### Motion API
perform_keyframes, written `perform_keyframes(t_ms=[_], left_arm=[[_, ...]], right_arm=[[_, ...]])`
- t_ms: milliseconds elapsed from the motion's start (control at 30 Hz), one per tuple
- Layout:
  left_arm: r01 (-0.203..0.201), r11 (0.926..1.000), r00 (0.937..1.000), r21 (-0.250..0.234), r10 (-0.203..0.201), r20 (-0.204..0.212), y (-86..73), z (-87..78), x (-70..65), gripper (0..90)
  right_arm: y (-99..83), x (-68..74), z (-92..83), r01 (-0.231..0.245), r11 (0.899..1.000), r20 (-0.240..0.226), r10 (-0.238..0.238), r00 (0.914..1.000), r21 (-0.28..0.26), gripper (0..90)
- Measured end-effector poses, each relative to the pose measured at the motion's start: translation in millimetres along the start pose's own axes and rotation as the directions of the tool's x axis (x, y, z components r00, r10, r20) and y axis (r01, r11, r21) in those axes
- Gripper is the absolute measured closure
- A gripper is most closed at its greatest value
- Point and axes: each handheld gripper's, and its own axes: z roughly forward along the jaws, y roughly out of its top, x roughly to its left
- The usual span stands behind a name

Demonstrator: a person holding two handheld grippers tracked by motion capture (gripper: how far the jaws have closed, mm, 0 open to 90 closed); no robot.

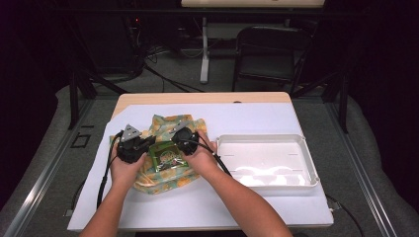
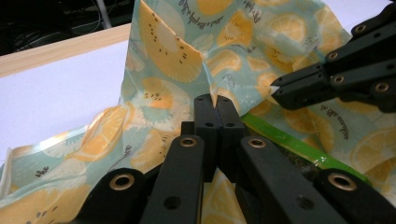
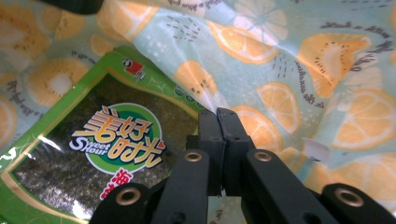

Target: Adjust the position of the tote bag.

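A thin plastic bag (image 1: pixel 163 181) printed with orange and kiwi slices lies crumpled at the table's left. A green seaweed snack packet (image 1: pixel 167 156) rests at its middle, between my two hands. My left gripper (image 1: pixel 149 144) is shut, and in the left gripper view its jaws (image 2: pixel 215 100) pinch a raised fold of the bag (image 2: pixel 163 51). My right gripper (image 1: pixel 174 143) is shut too, its tips (image 3: pixel 217 115) nipping the bag film (image 3: pixel 289 60) just beside the packet (image 3: pixel 107 154). In the left gripper view the right gripper (image 2: pixel 279 88) reaches in from the right. Whether the packet is inside the bag I cannot tell.
A white rectangular tray (image 1: pixel 309 165) stands to the right of the bag on the white sheet (image 1: pixel 212 202) covering the wooden table (image 1: pixel 197 98). Cables trail from both grippers toward the near edge. A dark folding chair (image 1: pixel 269 49) stands beyond the table.
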Motion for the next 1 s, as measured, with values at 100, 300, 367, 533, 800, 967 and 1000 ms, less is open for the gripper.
perform_keyframes(t_ms=[100, 300, 367, 533, 800, 967, 1000], left_arm=[[-0.008, 0.9997, 0.9993, 0.021, 0.009, -0.035, -0.9, -0.2, 1.3, 80.2], [0.02, 0.9995, 0.9962, 0.025, -0.018, -0.086, -5.2, -5.4, 6.1, 67.3], [0.021, 0.9993, 0.9951, 0.029, -0.018, -0.097, -6.5, -7.8, 7.1, 66.3], [0.006, 0.9991, 0.9928, 0.041, -0.001, -0.12, -10.5, -11.4, 6.4, 66.3], [-0.049, 0.9921, 0.9866, 0.115, 0.066, -0.149, -17.2, -14.5, 1.4, 78.4], [-0.038, 0.9865, 0.9841, 0.159, 0.065, -0.166, -26.3, -13.2, 7.2, 87.8], [-0.024, 0.9863, 0.9826, 0.163, 0.053, -0.178, -29.6, -13.3, 10.4, 88.0]], right_arm=[[3.1, -2.8, -1.2, -0.02, 1.0, -0.003, 0.02, 0.9998, -0.014, 90.0], [8.6, -8.7, 1.9, -0.051, 0.998, -0.021, 0.05, 0.9985, -0.021, 90.0], [9.6, -10.3, 3.5, -0.058, 0.998, -0.023, 0.058, 0.9981, -0.017, 90.0], [12.9, -17.4, 7.6, -0.082, 0.997, -0.029, 0.082, 0.9963, -0.012, 90.0], [18.9, -26.7, 19.0, -0.118, 0.993, -0.033, 0.118, 0.9925, -0.012, 90.0], [21.3, -29.8, 27.0, -0.137, 0.991, -0.034, 0.137, 0.99, -0.001, 90.0], [22.4, -31.4, 29.0, -0.127, 0.992, -0.035, 0.128, 0.9912, 0.012, 90.0]])
